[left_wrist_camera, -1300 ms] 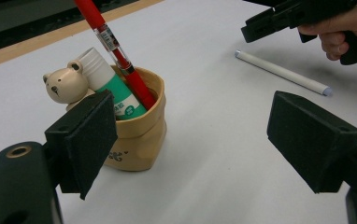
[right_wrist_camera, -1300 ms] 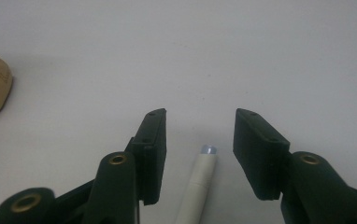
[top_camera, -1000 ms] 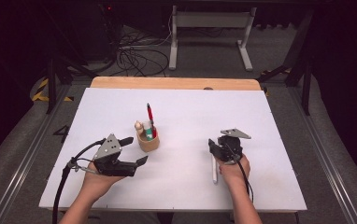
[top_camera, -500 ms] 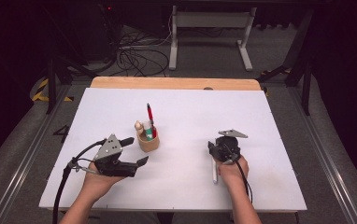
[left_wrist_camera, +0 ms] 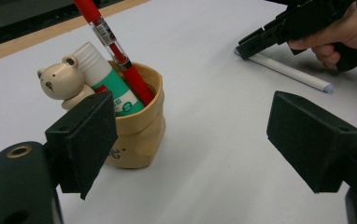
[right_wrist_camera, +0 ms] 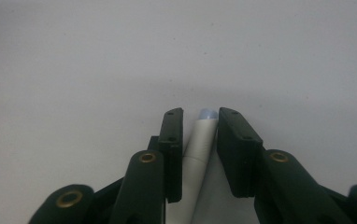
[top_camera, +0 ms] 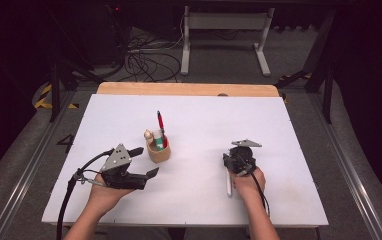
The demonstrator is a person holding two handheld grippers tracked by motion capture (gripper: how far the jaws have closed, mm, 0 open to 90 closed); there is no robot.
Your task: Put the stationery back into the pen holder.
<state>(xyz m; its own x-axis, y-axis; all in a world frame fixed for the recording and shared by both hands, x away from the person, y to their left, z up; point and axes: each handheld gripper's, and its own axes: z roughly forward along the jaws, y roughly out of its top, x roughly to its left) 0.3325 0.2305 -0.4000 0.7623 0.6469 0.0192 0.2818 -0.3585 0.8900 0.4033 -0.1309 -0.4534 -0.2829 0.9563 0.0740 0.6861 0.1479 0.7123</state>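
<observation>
High view, pen: a thin white stick, lying flat on the white sheet well right of the cup; its long axis runs toward and away from the person, the far end under the right gripper.
High view, right gripper: black, pointing down at the pen's far end, its jaws have just been closing.
High view, left gripper: black with a grey plate, just left of the cup, aimed right, jaws spread wide and empty.
High view, cup: small, tan, round, with a red pen leaning upright in it.
Left gripper view, cup: glossy tan, shaped like a crumpled bag, behind the left pad; it holds the red pen, a white and green tube and a cream bear head.
Left gripper view, pen: smooth, white, round, right of the cup, slanting down to the right, with the right gripper at its upper end.
Right gripper view, pen: matte pale barrel with a rounded bluish tip, pointing up along the jaws.
Right gripper view, right gripper: 2 flat black pads narrow around the barrel, the left one against it, a thin gap at the right.
</observation>
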